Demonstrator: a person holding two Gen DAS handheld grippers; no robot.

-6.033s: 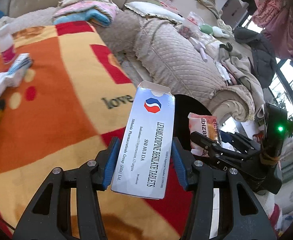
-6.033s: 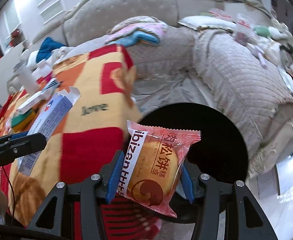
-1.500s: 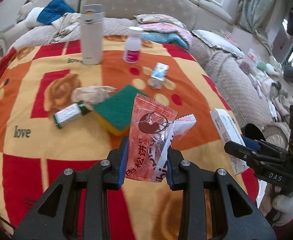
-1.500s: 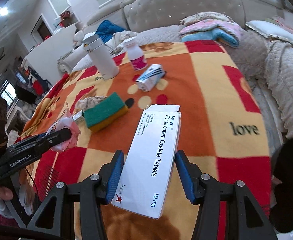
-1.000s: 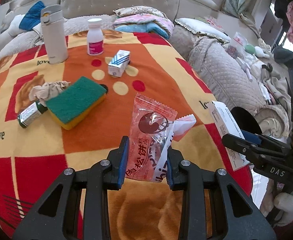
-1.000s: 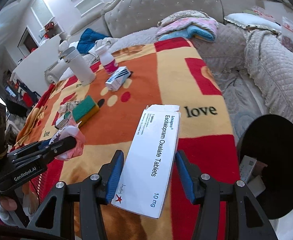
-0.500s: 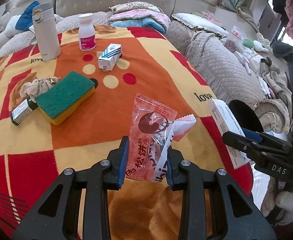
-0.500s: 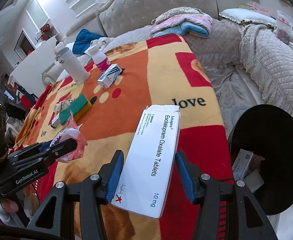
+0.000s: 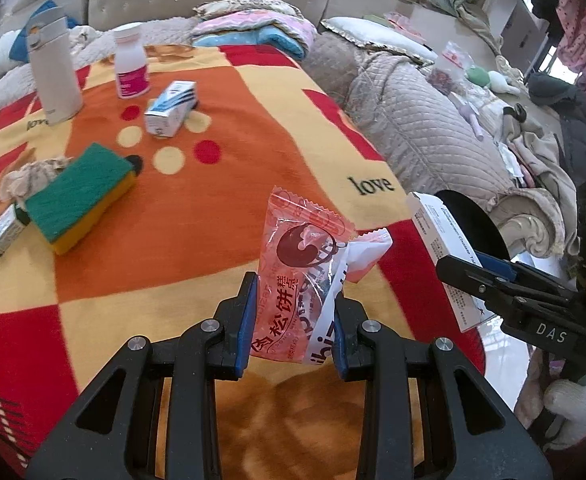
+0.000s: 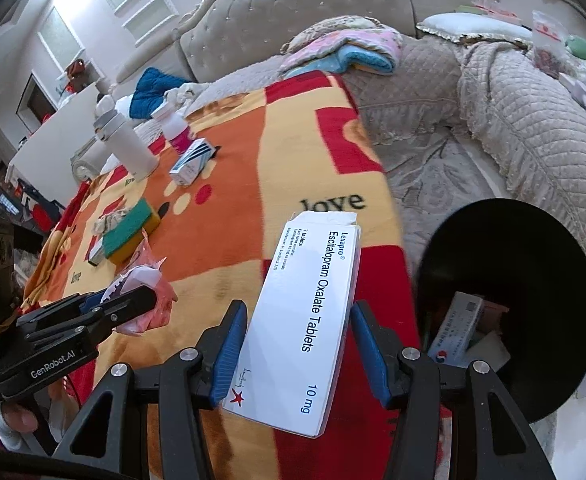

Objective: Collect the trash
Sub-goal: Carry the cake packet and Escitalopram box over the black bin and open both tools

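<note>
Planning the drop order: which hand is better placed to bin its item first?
Probably the right gripper: its tablet box hangs beside the black bin. The left gripper with the snack wrapper sits farther off.

"Lexapro", "Escitalopram Oxalate Tablets", "7 tablets" and "10 mg" are printed on the white tablet box [image 10: 309, 320]. "love" is woven into the blanket [image 10: 293, 148] at 12 o'clock from that box, and again at 9 o'clock near the sponge [image 10: 131, 232]. "GenRobot.AI" is marked on the left gripper [image 10: 133, 304]; "DAS" is marked on the right gripper [image 9: 465, 264]. Chinese characters and the letters "ibiz" are read on the pink snack wrapper [image 9: 301, 280].
</note>
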